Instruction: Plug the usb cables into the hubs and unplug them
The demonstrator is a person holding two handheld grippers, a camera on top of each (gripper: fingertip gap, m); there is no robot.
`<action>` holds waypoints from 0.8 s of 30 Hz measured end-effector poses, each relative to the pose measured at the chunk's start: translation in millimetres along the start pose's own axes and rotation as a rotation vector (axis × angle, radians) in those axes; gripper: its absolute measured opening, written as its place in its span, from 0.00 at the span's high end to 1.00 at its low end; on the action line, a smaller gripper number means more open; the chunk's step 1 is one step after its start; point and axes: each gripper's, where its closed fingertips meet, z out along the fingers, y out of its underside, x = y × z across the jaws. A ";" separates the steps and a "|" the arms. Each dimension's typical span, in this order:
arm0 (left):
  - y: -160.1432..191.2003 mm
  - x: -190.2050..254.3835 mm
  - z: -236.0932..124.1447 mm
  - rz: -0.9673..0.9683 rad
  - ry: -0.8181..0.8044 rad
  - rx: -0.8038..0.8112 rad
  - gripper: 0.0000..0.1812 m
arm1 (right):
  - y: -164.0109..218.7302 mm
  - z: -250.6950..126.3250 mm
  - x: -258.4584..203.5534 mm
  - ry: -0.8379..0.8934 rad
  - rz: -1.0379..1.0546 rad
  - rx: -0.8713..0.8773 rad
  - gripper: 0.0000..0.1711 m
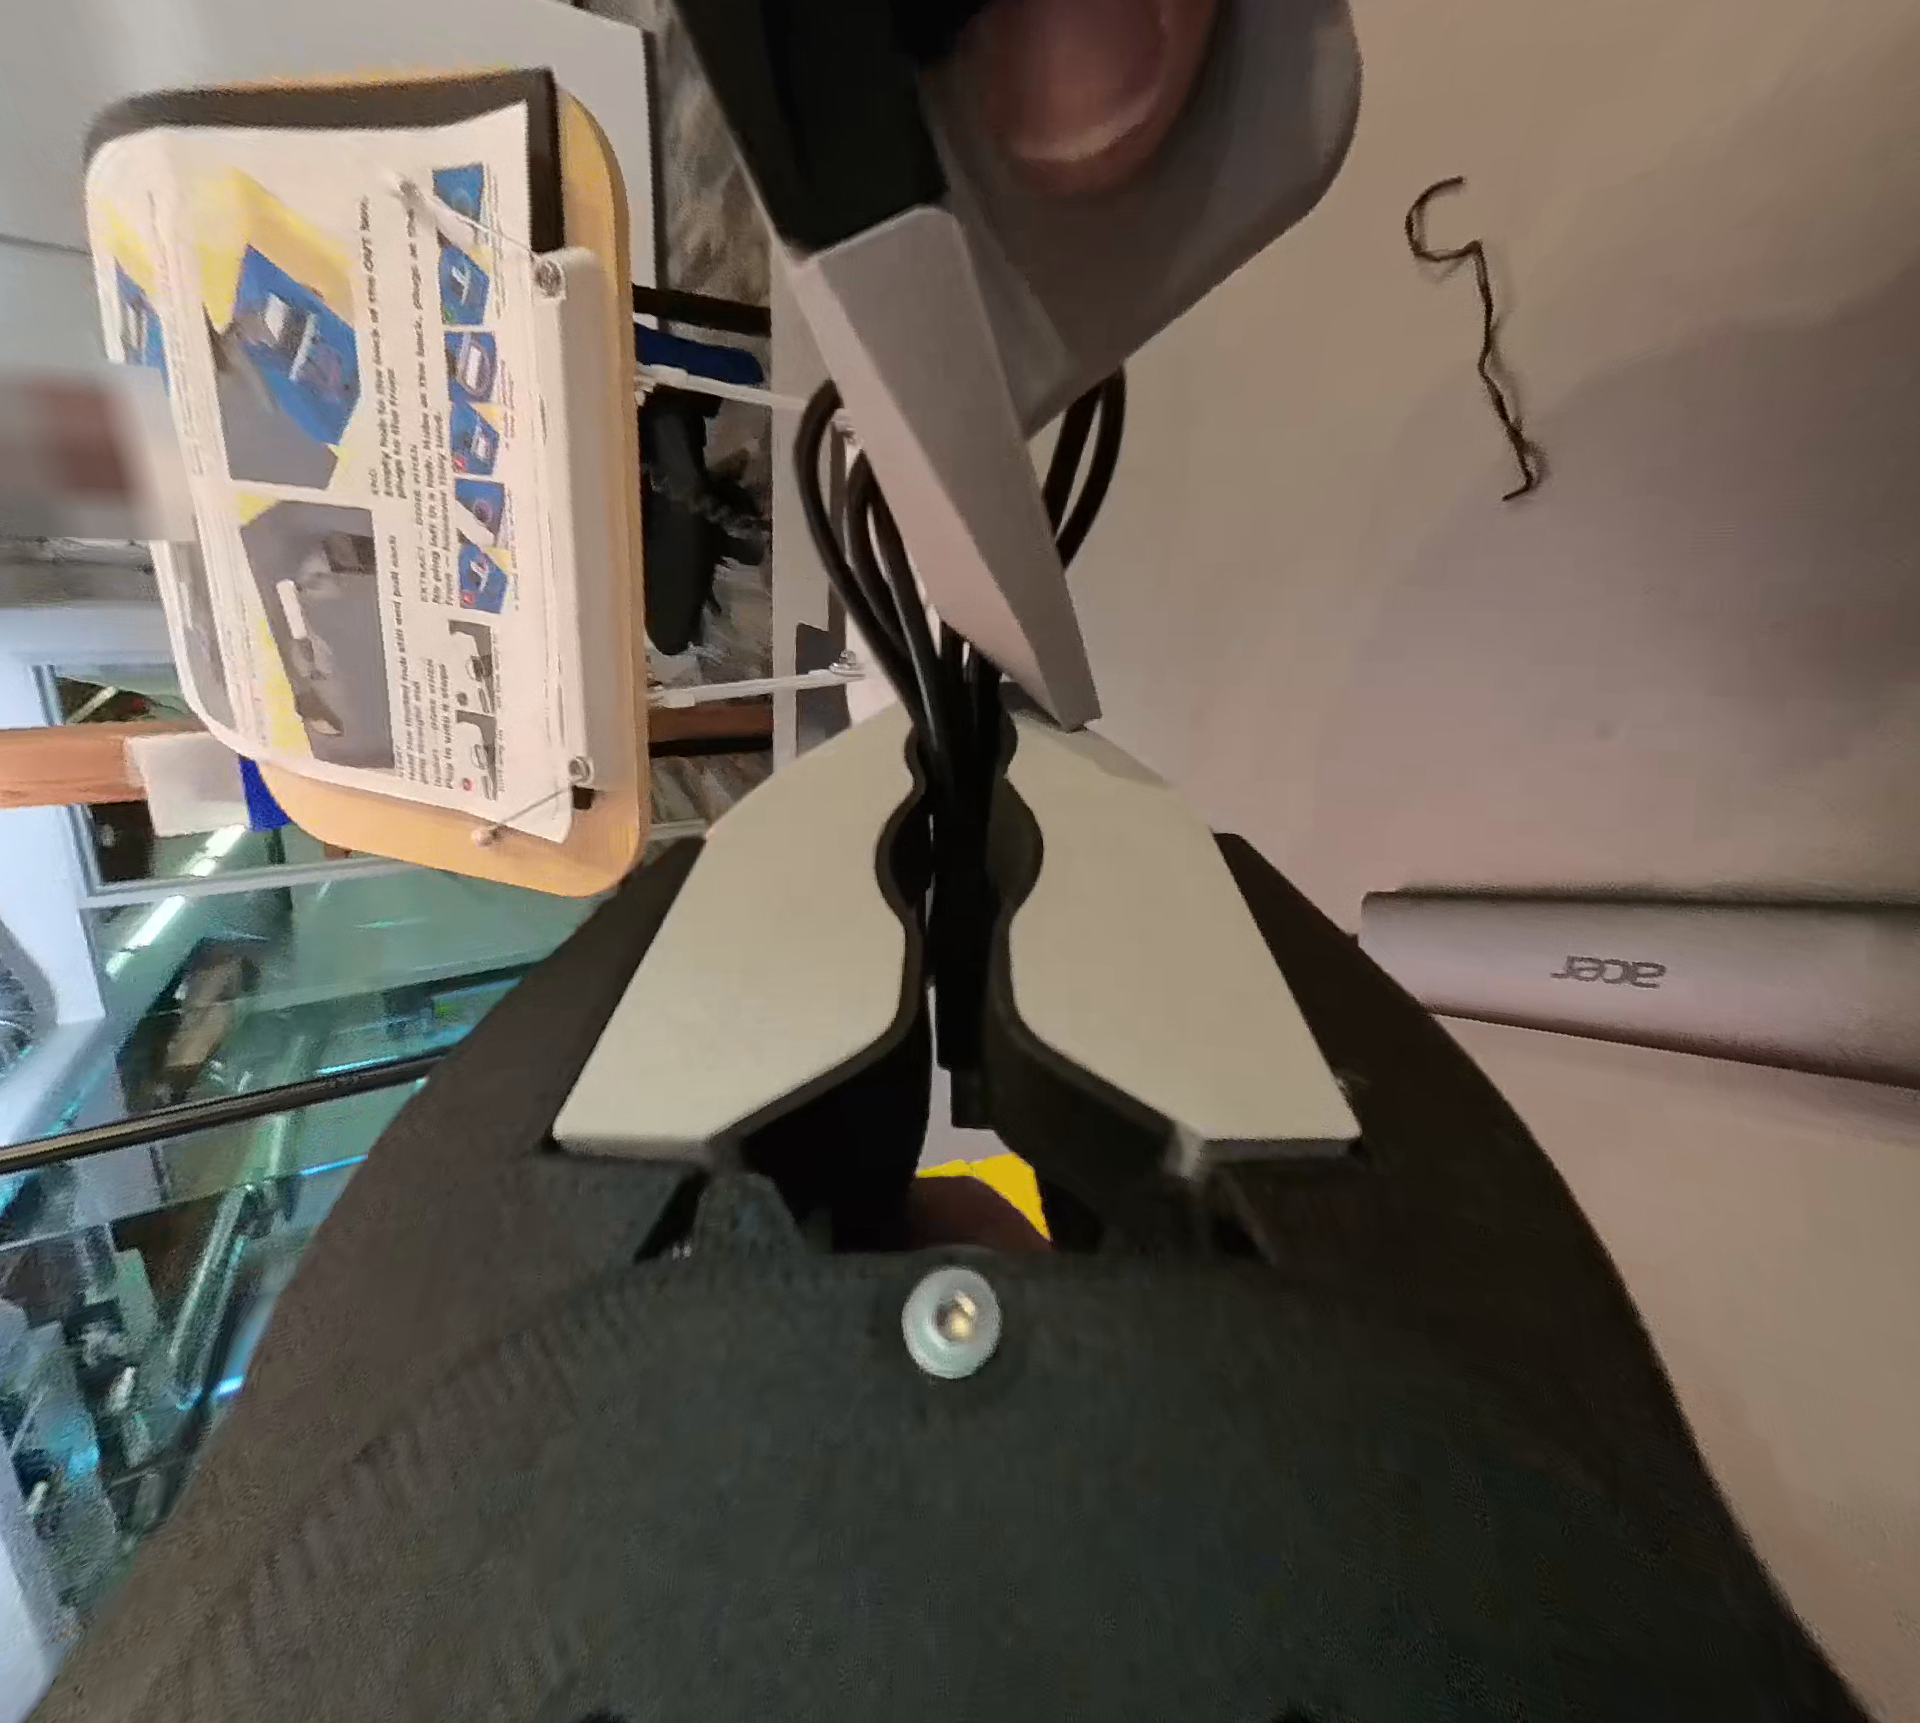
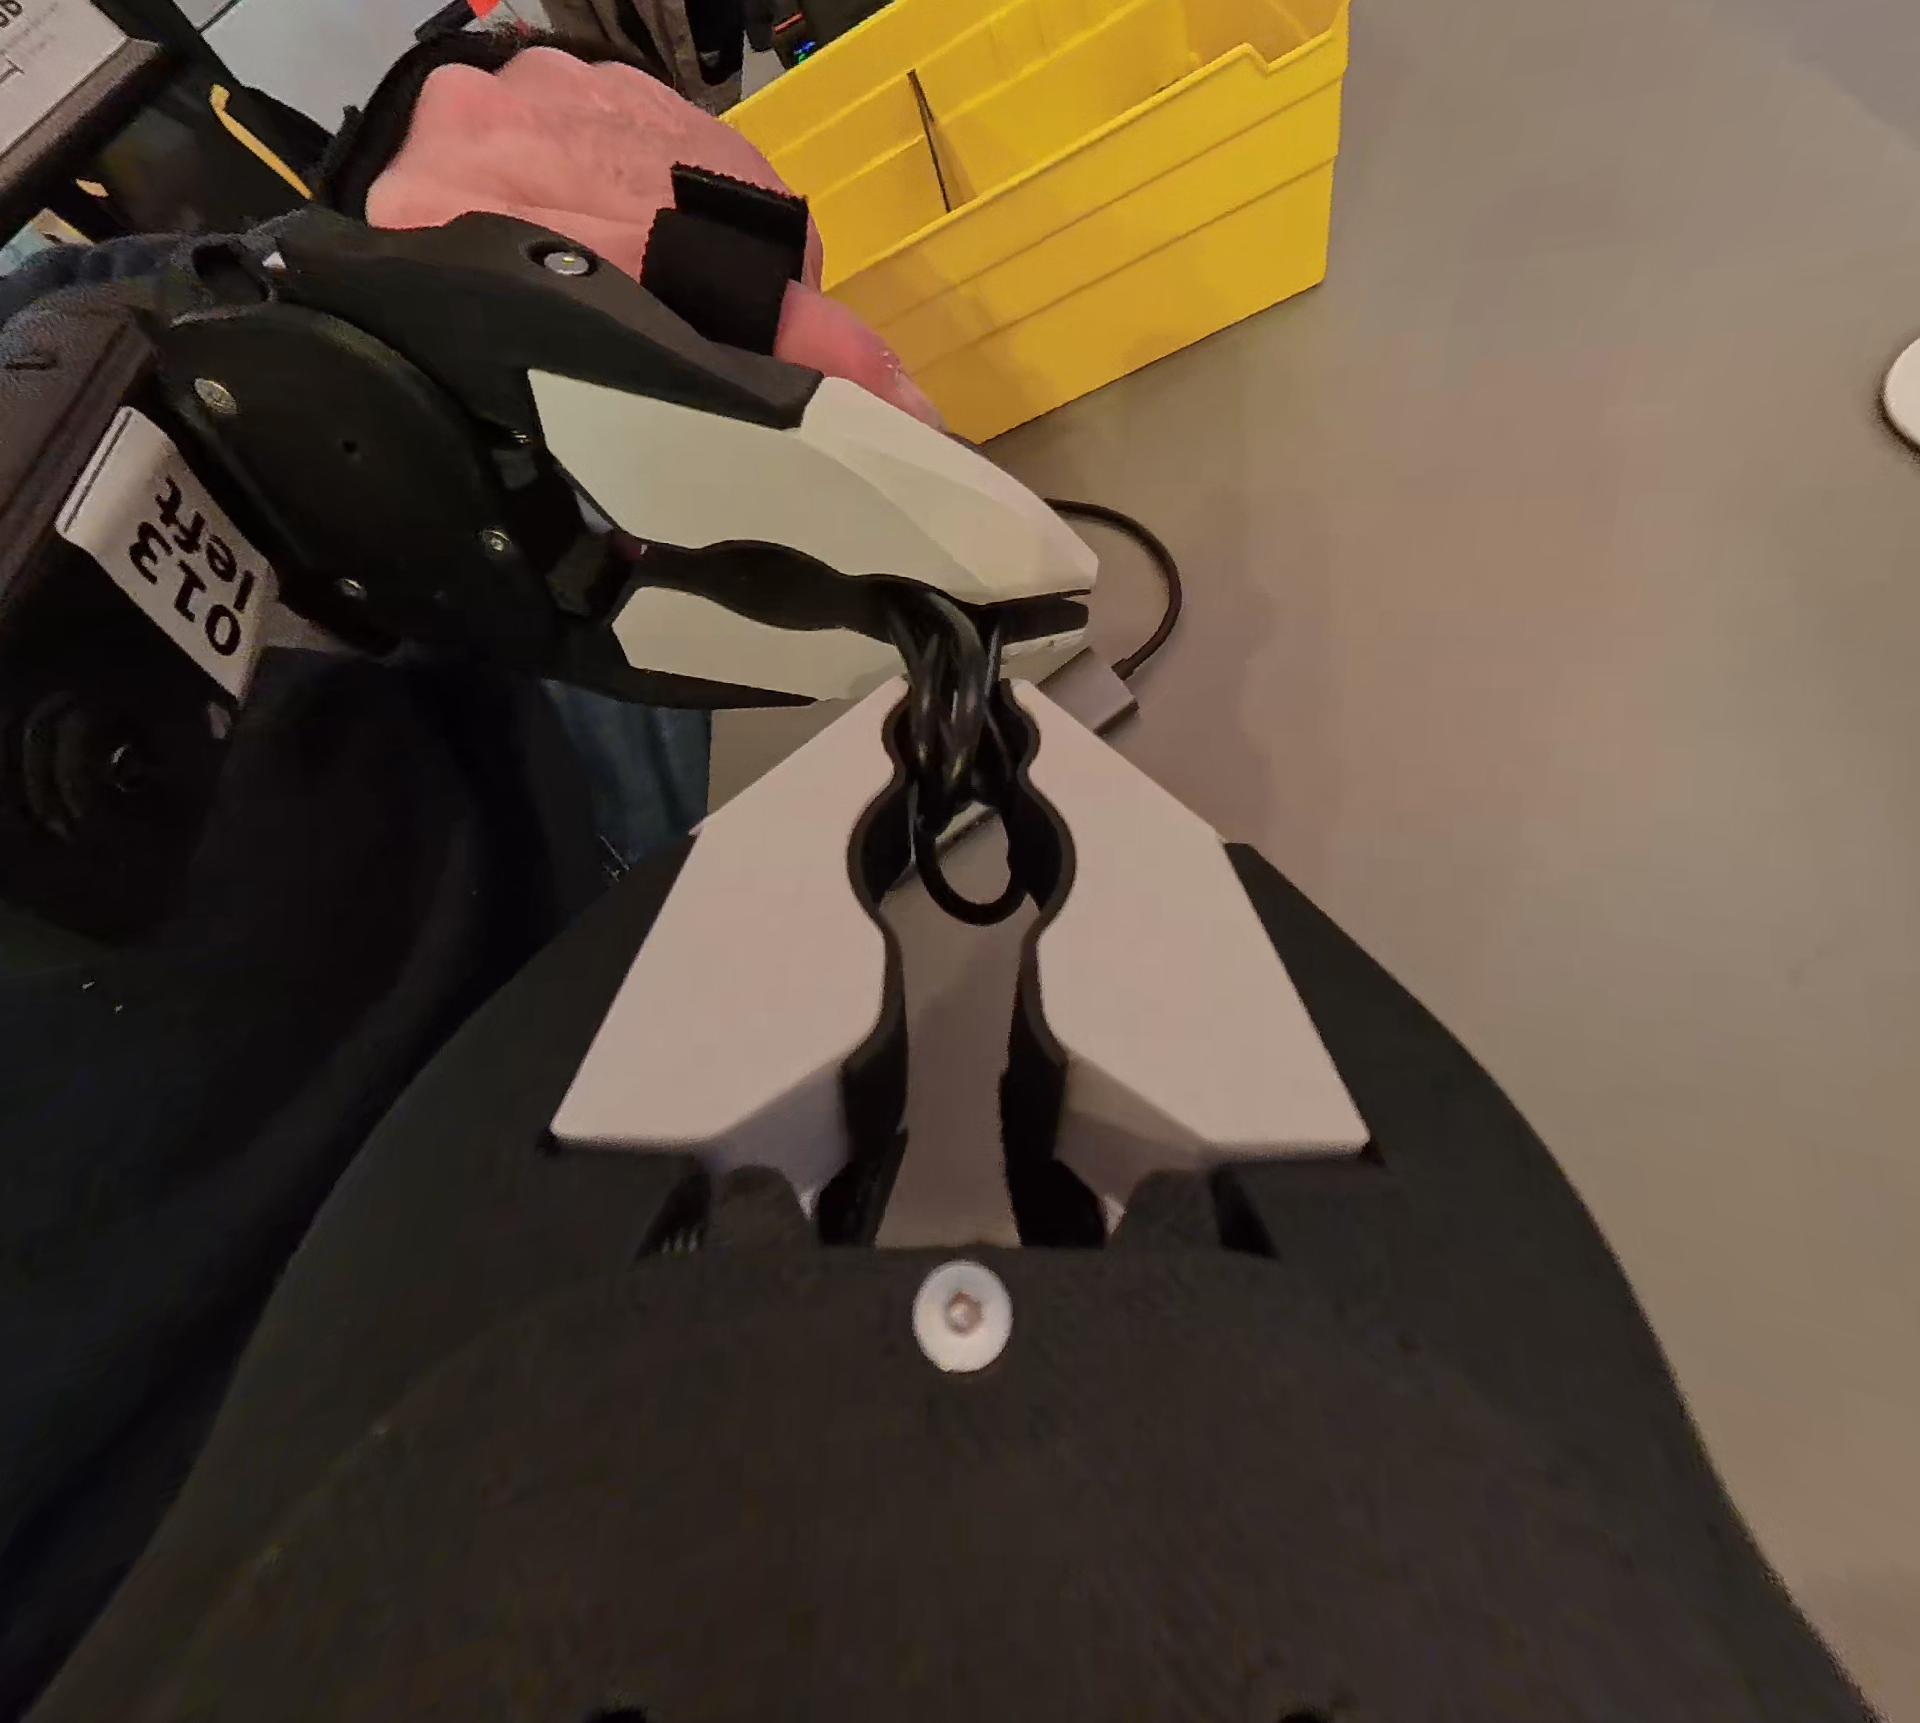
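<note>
Filling the frame's upper right, the tabletop (image 2: 1558, 634) carries a yellow bin (image 2: 1091, 167). Both grippers pinch one coiled black cable bundle (image 2: 951, 738) mid-frame — left gripper (image 2: 1039, 624) and right gripper (image 2: 961, 707) closed on it. Light, floppy, springy — better gripped at the stiff plug.

1. The light is soft and indoor, rather dim, and it gives the grey surface (image 2: 1558, 738) a warm tone.
2. The yellow bin (image 2: 1101, 146) is the brightest colour and it shows no glare.
3. Both views bend strongly at the edges, as a wide-angle lens does.
4. In the left wrist view the instruction sheet (image 1: 343, 478) is a little smeared, and a mosaic patch lies at the left edge.
5. The black gripper bodies lose detail in shadow.
</note>
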 end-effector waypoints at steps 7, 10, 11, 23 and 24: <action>3.7 -0.8 4.2 -0.097 0.073 -0.015 0.98 | -6.5 -2.6 5.2 0.001 0.023 0.043 0.94; 3.5 -2.1 4.7 -0.105 0.072 -0.009 0.98 | -7.9 -3.0 5.1 -0.022 0.043 0.064 0.95; 3.7 -2.1 4.9 -0.100 0.072 -0.008 0.97 | -7.9 -2.9 5.0 -0.030 0.050 0.069 0.95; 9.9 -5.7 12.0 0.040 0.000 -0.030 0.91 | -12.3 -2.3 -2.2 -0.130 0.132 0.120 0.99; 9.9 -6.0 12.4 0.042 -0.003 -0.028 0.93 | -11.9 -2.0 -2.4 -0.138 0.138 0.121 0.99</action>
